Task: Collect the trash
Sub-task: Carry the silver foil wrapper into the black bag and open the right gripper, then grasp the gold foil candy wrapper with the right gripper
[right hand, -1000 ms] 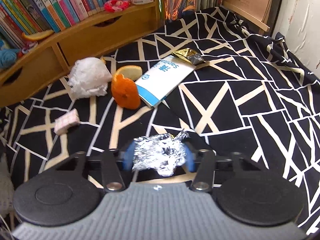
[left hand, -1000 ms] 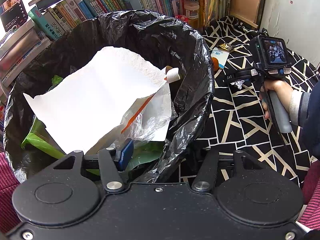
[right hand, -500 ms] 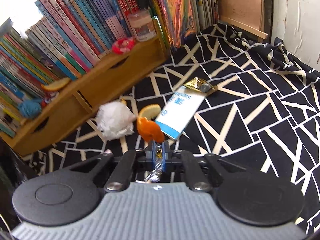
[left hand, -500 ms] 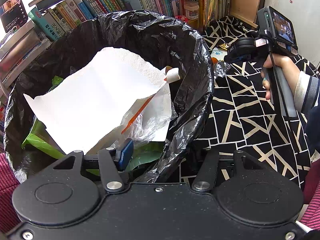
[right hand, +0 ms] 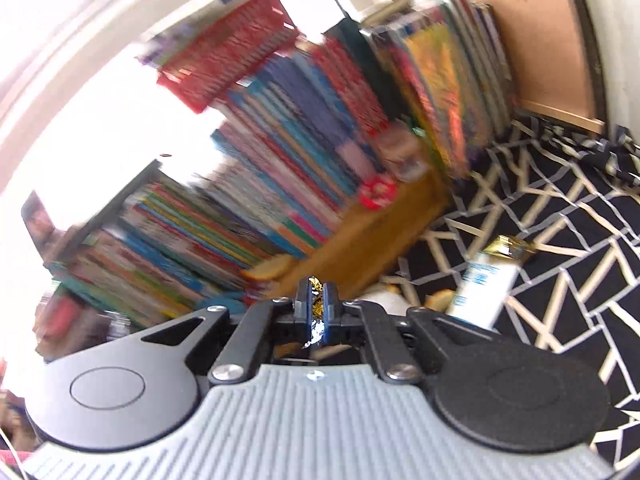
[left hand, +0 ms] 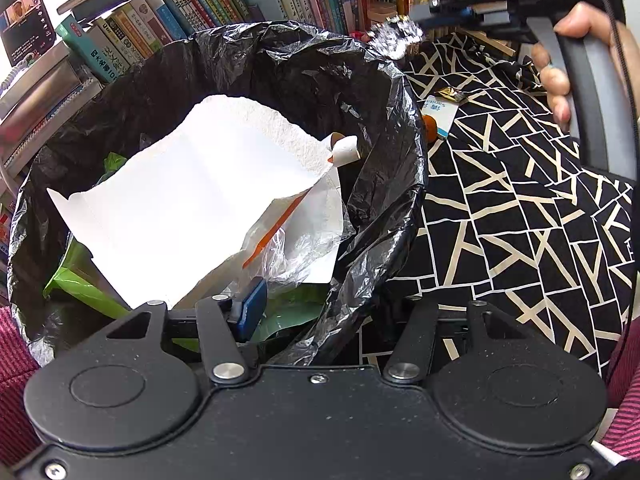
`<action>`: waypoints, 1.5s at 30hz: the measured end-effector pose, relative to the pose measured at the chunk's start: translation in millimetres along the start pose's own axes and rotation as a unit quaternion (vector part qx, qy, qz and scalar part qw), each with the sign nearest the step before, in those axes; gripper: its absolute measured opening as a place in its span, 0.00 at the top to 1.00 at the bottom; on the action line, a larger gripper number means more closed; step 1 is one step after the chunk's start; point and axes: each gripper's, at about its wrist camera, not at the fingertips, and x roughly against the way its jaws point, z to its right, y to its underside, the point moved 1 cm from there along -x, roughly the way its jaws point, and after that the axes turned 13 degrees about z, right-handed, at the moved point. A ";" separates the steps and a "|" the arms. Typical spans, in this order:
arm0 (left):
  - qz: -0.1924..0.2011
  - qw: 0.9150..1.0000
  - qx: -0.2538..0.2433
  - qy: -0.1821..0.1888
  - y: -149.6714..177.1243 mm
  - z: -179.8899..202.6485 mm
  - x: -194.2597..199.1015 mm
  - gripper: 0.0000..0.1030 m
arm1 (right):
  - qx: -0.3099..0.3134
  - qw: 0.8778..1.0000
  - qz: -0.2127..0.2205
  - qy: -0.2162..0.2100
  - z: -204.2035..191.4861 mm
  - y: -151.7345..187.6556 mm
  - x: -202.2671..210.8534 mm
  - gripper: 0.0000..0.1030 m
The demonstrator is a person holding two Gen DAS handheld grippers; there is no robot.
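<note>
Above far rim of black plastic bin liner (left hand: 384,184): right hand-held gripper (right hand: 317,312) pinches crumpled silver foil ball (left hand: 394,38). Carry inward over opening before release. Left hand-held gripper (left hand: 320,316) part-open, straddling near rim, steadying liner.

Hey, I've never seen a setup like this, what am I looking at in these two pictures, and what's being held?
A person holds a handheld tool with two-finger tongs in each hand; a camera on each looks along its fingers. The left camera view shows the left tongs gripping the rim of a bin lined with a black plastic bag, holding white paper and green scraps. The right tongs, seen up close in the blurry right view, are shut on a crumpled silver foil ball, just above the bag's rim. On the black-and-cream patterned cloth lie a white-and-blue packet and orange peel.
</note>
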 end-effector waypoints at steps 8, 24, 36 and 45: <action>0.000 1.000 -0.001 -0.001 -0.3 0.7 0.4 0.48 | -0.027 0.987 -0.005 -0.159 -54.8 -7.9 36.2 0.90; 0.001 1.000 -0.002 -0.001 0.0 1.2 0.5 0.48 | -0.019 0.991 -0.036 -0.125 -50.2 10.0 21.1 0.50; 0.000 1.000 -0.002 -0.002 0.2 1.3 0.0 0.48 | 0.126 0.971 -0.180 0.092 24.6 115.1 -78.1 0.38; -0.002 1.000 -0.001 -0.002 0.4 0.7 -0.4 0.48 | 0.184 0.960 -0.191 0.091 23.0 151.0 -92.5 0.32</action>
